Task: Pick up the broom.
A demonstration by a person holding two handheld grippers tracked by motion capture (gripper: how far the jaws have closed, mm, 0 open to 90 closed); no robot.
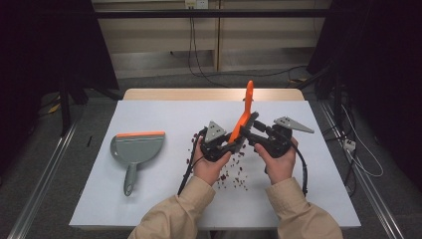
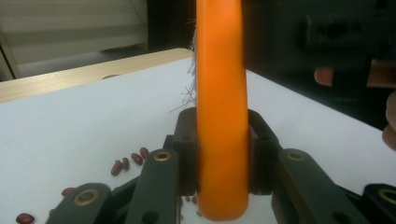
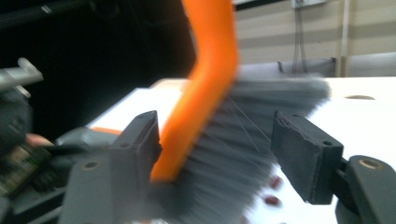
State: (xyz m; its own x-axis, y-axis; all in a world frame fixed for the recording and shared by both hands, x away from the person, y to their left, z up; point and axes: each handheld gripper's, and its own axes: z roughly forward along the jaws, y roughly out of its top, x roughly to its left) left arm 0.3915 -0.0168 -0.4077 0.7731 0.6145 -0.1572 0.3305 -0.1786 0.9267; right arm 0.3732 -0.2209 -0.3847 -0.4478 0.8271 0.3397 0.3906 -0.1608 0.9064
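The brush (image 1: 245, 112) has a bright orange plastic handle that curves and tapers to a rounded tip, with a head of dark grey bristles that fan out a little at the ends, a few stray hairs sticking loose. It stands nearly upright above the middle of the white table (image 1: 149, 119), handle tip pointing up and away from the person, held between the two hands. The left hand-held gripper (image 1: 226, 144) is clamped on the orange handle, its black jaws pressed against both sides of it. The right hand-held gripper (image 1: 249, 127) has its jaws spread apart around the bristle end: one jaw lies against the orange back of the brush head, the other stands clear of the bristles, so it has no hold. Small dark red beans (image 1: 234, 174) lie scattered on the table under and in front of the hands. Well off to the left lies a grey dustpan (image 1: 135, 149) with an orange lip, handle pointing toward the person
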